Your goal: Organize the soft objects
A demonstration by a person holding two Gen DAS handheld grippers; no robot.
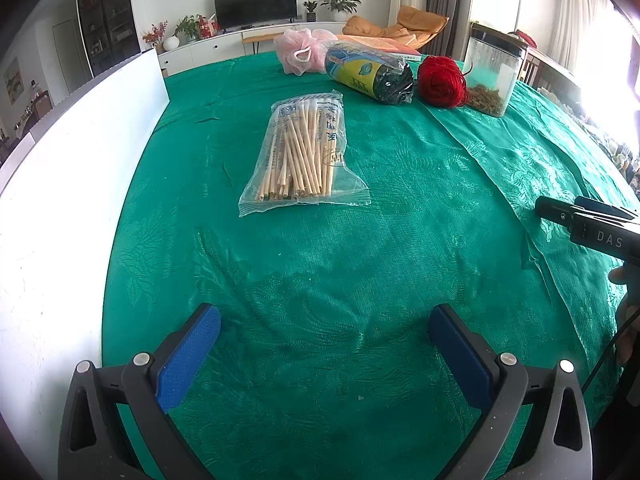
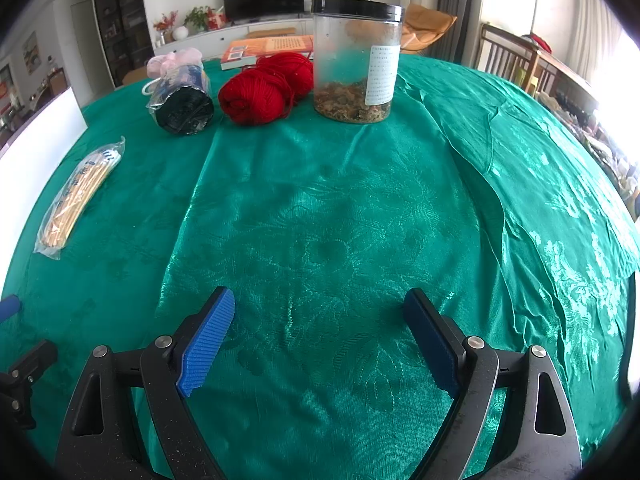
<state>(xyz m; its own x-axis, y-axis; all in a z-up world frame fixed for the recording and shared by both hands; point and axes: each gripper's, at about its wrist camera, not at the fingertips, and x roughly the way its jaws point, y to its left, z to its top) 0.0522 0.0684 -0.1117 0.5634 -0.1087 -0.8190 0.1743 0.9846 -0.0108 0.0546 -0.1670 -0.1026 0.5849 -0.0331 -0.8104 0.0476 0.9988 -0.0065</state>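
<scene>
A home living room: a television (image 1: 255,4) on a low white cabinet (image 1: 208,46), potted plants (image 1: 340,2), an orange lounge chair (image 1: 404,26).

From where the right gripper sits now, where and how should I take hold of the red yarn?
Grip the near skein of the red yarn across its rounded middle, coming straight in from the front with the open right gripper. Its end faces you and its flanks are free: a gap shows to the rolled pack on the left. The jar stands close on the right, so keep clear of it. The soft wool should compress.
</scene>
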